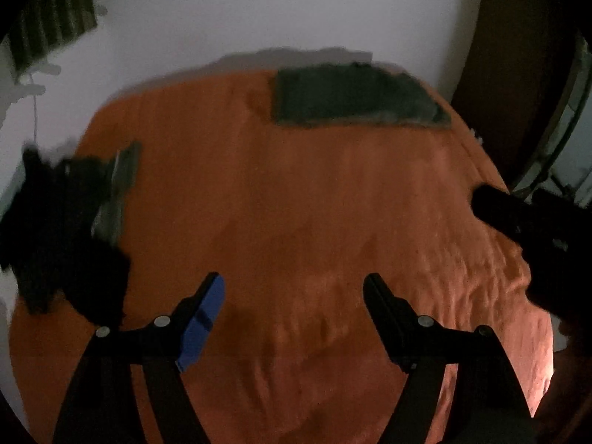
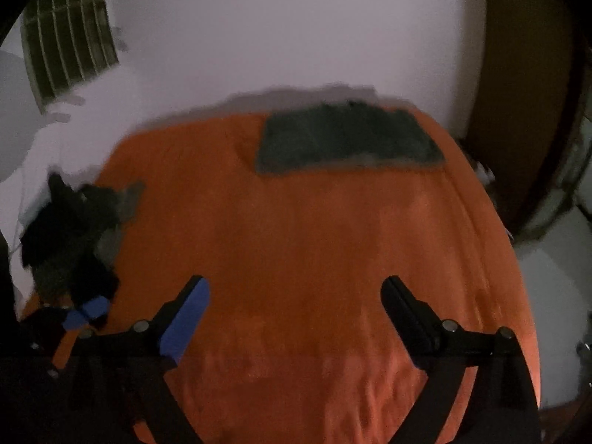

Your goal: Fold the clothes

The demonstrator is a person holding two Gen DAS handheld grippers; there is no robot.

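Orange cloth covers the bed (image 1: 296,222) below me, wrinkled on the near side and smoother toward the far wall. My left claw (image 1: 294,285) hangs over it with its fingers spread wide and only bare sheet showing between them; nothing is gripped. My right claw (image 2: 296,288) is the same, fingers splayed far apart over the sheet and empty. From the left camera I see the right claw as a dark shape at the right edge, and from the right camera the blue pad of the left claw shows low at the left, just beside the dark heap.

At the far end of the bed, near the wall, a grey-green folded garment (image 1: 355,98) lies flat in a neat rectangle. At the left edge of the bed sits a pile of dark clothes (image 1: 63,222), black and grey pieces crumpled together, well apart from the folded one. Both pictures are dim and blurred, so I cannot tell the pieces in that pile apart.
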